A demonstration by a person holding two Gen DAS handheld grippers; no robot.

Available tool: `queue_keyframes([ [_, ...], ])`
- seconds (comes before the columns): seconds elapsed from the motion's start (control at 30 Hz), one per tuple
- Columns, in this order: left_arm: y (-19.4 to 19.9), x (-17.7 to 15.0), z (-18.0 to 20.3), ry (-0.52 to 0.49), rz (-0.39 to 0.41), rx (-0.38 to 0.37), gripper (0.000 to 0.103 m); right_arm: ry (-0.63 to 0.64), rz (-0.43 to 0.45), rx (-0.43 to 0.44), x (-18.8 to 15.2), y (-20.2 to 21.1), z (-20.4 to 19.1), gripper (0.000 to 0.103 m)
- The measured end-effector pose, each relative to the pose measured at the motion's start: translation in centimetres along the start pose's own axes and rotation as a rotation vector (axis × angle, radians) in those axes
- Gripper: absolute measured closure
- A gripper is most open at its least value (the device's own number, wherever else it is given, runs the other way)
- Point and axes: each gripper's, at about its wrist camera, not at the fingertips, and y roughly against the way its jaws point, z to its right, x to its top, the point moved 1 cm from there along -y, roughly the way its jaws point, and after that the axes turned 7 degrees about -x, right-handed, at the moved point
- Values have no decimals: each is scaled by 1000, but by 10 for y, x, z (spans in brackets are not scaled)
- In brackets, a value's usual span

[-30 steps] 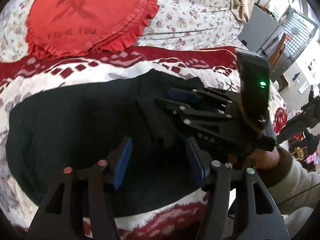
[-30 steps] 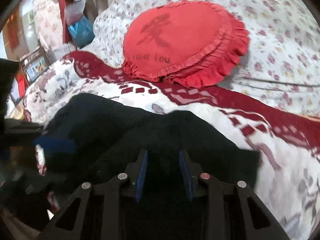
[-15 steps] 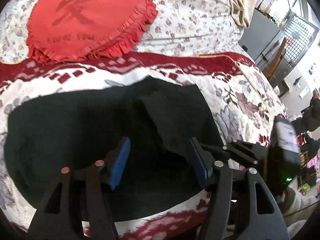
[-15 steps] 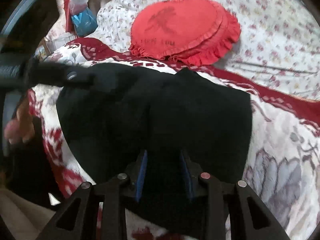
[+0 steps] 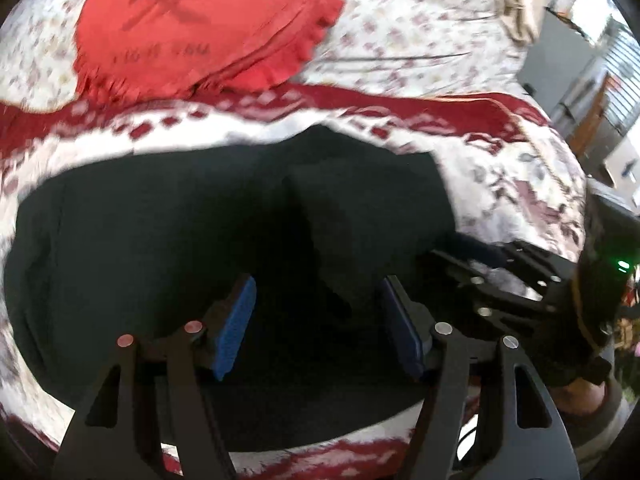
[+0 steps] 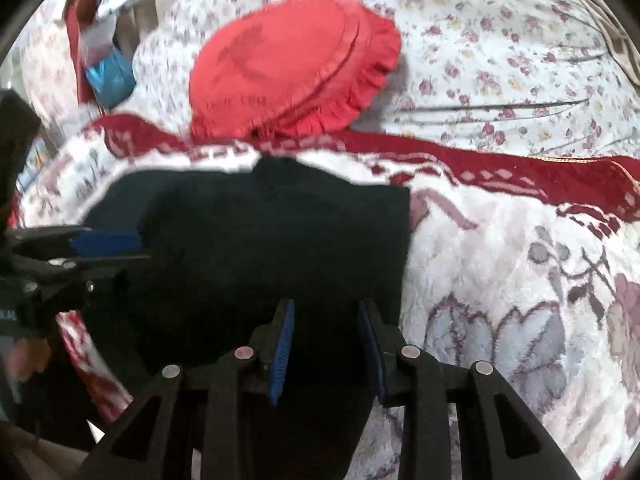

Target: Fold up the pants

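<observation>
Pants [image 5: 168, 248], black and already folded into a wide compact pile, lie on a white blanket [image 6: 500, 280] with red patterns and grey flowers. Behind them rests a red round cushion [image 5: 200, 24] with a frilled edge, on a floral sheet [image 6: 500, 40].

In the left wrist view, the left gripper [image 5: 318, 320] hangs over the near part of the pile, pointing down at it. Its jaws have just been opening; the blue pads [image 5: 236, 332] stand apart, and dark cloth lies below and between them without being pressed. A raised fold of the pants reaches toward the right pad.

The right gripper [image 6: 326, 344] is at the right near edge of the pile. Its jaws are narrower, and black cloth fills the gap between them. The picture is dark and a little blurred there, so I cannot tell whether the pads really pinch the cloth or only stand around it.

Each gripper also appears in the other camera: the right one at the right side of the pants, the left one at their left side. A hand [image 5: 580, 394] with a sleeve holds the right tool.
</observation>
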Motion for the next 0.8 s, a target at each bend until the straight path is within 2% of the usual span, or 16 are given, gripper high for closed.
queue_keyframes([
  [0.13,-1,-3,-5,21,5,-21,37,19,5,-10,1,5,-3,71],
  [0.4,1,-4,-3,21,19,-18,37,-10,31,51,-2,34,-7,70],
  [0.6,3,-3,-3,25,21,-22,37,16,-24,58,-8,23,-17,70],
  [0.8,14,-4,-7,34,38,-15,37,-6,-9,63,3,24,-14,70],
])
